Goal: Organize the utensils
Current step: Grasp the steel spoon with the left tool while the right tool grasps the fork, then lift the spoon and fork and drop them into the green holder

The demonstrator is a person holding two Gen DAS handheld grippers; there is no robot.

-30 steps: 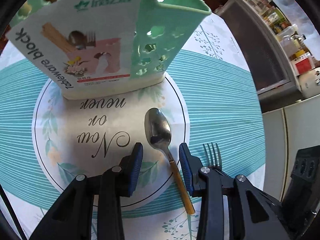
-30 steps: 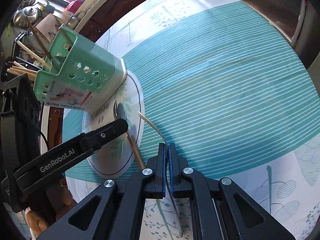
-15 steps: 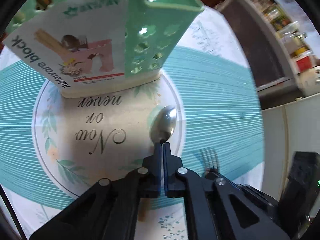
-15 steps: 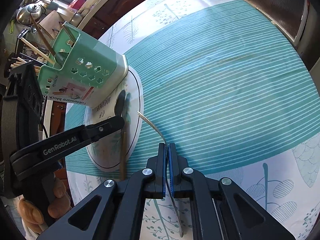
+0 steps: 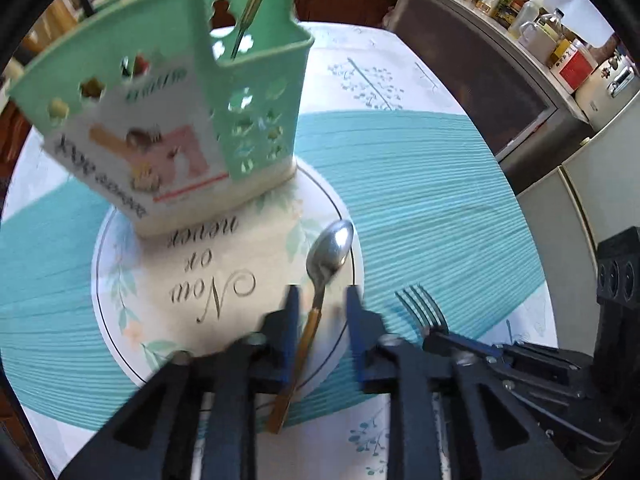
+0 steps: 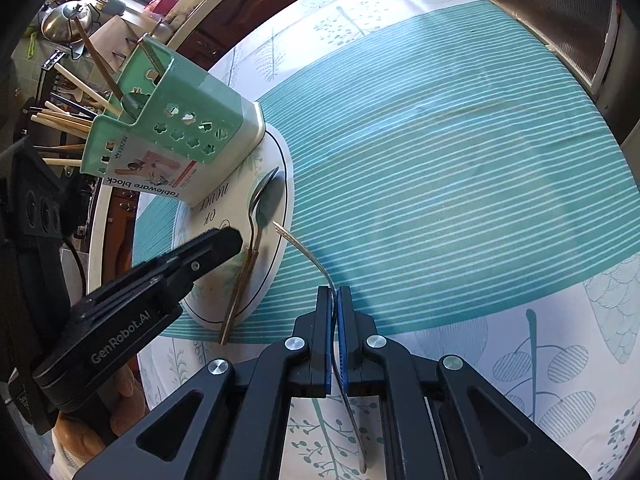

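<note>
A steel spoon [image 5: 329, 252] with a gold handle lies on the white round mat [image 5: 132, 300], its bowl pointing away from me. My left gripper [image 5: 320, 300] is open, its fingers on either side of the spoon's neck, not touching it. My right gripper [image 6: 333, 294] is shut on a steel fork [image 6: 304, 248], tines forward, held just above the cloth; the fork also shows in the left wrist view [image 5: 420, 306]. A green utensil holder [image 5: 224, 92] stands at the mat's far side with chopsticks and cutlery in it; it also shows in the right wrist view [image 6: 176, 128].
The table has a teal striped cloth [image 6: 440, 160]. A counter with jars and bottles [image 5: 540, 28] runs at the right in the left wrist view. Kitchen pots [image 6: 68, 20] stand beyond the table's far left edge in the right wrist view.
My left gripper shut on the spoon, turned its bowl to the right, then opened; the spoon now lies on the mat. My right gripper still holds the fork.
</note>
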